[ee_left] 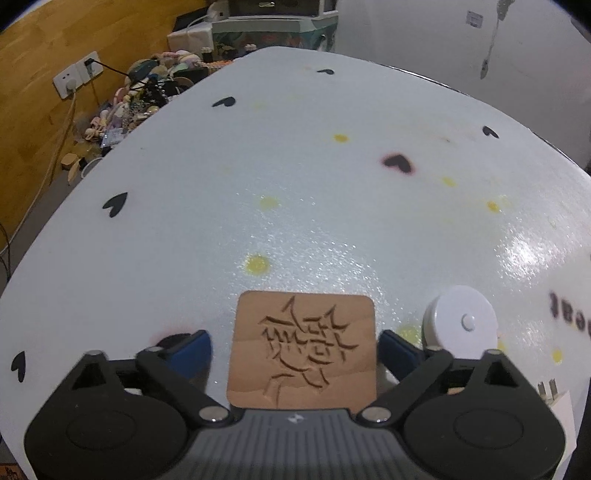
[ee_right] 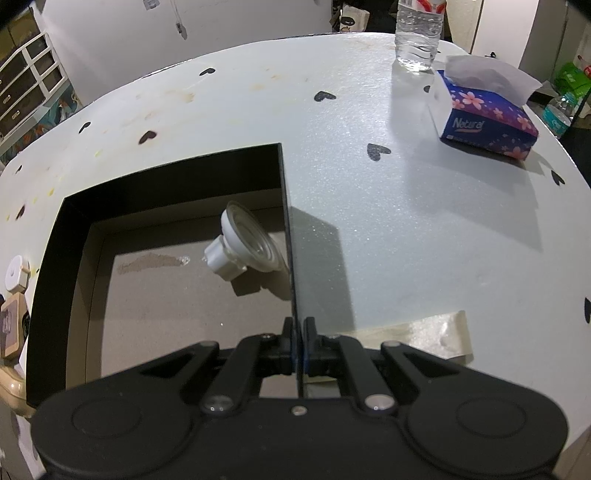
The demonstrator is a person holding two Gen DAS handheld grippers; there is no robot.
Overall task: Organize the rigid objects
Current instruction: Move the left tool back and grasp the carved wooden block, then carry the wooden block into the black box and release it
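Left gripper [ee_left: 294,345] jaws stand apart around a carved square wooden block [ee_left: 303,349]; right gripper [ee_right: 299,341] jaws are clamped on the black cardboard box [ee_right: 55,258] wall.

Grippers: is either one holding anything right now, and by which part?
The right gripper is clamped on the box's right wall. The left gripper holds nothing; its open jaws straddle the wooden tile.

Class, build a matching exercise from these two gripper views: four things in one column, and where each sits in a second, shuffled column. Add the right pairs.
1 wooden carved tile
2 suction cup
3 tissue box
4 right gripper

A inside the black box
B clamped on the box's wall
C between the open left gripper fingers
D beside the water bottle

Pairs: 1-C, 2-A, 3-D, 4-B
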